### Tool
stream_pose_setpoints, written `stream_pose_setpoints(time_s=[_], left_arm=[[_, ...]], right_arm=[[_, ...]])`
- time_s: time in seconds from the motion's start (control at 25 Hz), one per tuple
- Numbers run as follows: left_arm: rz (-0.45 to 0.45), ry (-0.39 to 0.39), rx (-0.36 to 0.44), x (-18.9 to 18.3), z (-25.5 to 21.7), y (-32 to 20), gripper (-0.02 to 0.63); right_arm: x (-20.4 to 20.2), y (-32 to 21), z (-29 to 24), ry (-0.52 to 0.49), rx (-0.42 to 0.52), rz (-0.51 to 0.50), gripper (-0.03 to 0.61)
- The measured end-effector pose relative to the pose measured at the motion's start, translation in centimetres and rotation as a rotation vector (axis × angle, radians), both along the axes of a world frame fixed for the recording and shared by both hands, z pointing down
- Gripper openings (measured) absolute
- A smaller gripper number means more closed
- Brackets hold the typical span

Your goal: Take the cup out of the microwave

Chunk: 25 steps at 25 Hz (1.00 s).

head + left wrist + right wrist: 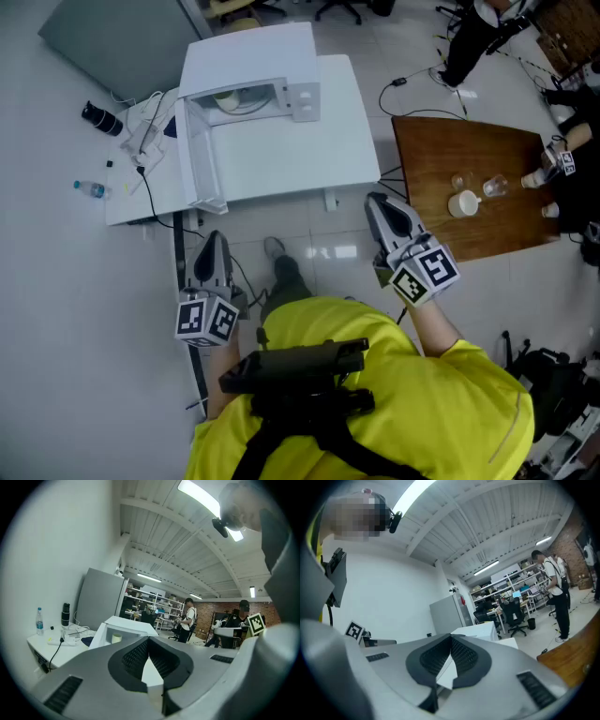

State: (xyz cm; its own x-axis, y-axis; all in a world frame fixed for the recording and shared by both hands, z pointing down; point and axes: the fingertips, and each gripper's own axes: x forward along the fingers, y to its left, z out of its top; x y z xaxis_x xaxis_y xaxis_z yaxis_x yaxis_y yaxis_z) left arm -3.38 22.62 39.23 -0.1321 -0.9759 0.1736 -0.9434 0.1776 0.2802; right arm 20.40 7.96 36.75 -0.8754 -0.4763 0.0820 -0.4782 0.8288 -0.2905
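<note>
On the white table (309,159) stands the microwave (248,70). Its door (200,155) is swung wide toward the person, and the cup (228,97) sits inside the cavity. Left of the microwave lie cables (145,131), a dark flask (100,118) and a bottle (91,189). A grey cabinet (122,37) stands behind it to the left. Right of the microwave, apart from the white table, a wooden table (497,225) carries a mug (464,202) and glasses (495,186). The floor (56,309) is pale tile, and strip lights (206,498) run along a white ribbed ceiling.

Both grippers are held short of the microwave, over the floor. The left gripper (214,236) is in front of the door, and the right gripper (375,201) is off the white table's near right corner. Each has its fingers pressed together, with nothing between them.
</note>
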Motion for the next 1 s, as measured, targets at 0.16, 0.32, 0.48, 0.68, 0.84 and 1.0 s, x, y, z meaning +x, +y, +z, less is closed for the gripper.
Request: stream_pose_setpoints(time_s=[0.16,0.32,0.48,0.68,0.84,1.0], left_arm=[[-0.004,-0.01,-0.002,-7.6,-0.8,-3.0,0.002],[0.011,-0.039,-0.01,-14.8,-1.6,-6.0,0.002],[0.044,-0.037,-0.031,-20.4,-0.9,-8.9,0.002],[0.116,-0.012,-0.052,-24.1,0.6,-13.4,0.023],[0.14,0.013,-0.076,-24.7,2.1,-15.8,0.109],[0.133,0.011,-0.111,-25.0,3.4,-16.6,0.072]], right_arm=[[-9.2,-3.2,0.2,0.009,-0.009,-0.02,0.01],[-18.5,-6.7,-0.4,0.031,0.029,-0.054,0.034],[-26.1,-9.5,0.4,0.07,0.042,-0.06,0.144],[-32.5,-11.9,5.2,0.178,0.031,-0.038,0.304],[-37.1,-15.6,14.7,0.309,-0.03,-0.049,0.459],[-43.1,-21.8,23.8,0.426,-0.02,-0.023,0.5]])
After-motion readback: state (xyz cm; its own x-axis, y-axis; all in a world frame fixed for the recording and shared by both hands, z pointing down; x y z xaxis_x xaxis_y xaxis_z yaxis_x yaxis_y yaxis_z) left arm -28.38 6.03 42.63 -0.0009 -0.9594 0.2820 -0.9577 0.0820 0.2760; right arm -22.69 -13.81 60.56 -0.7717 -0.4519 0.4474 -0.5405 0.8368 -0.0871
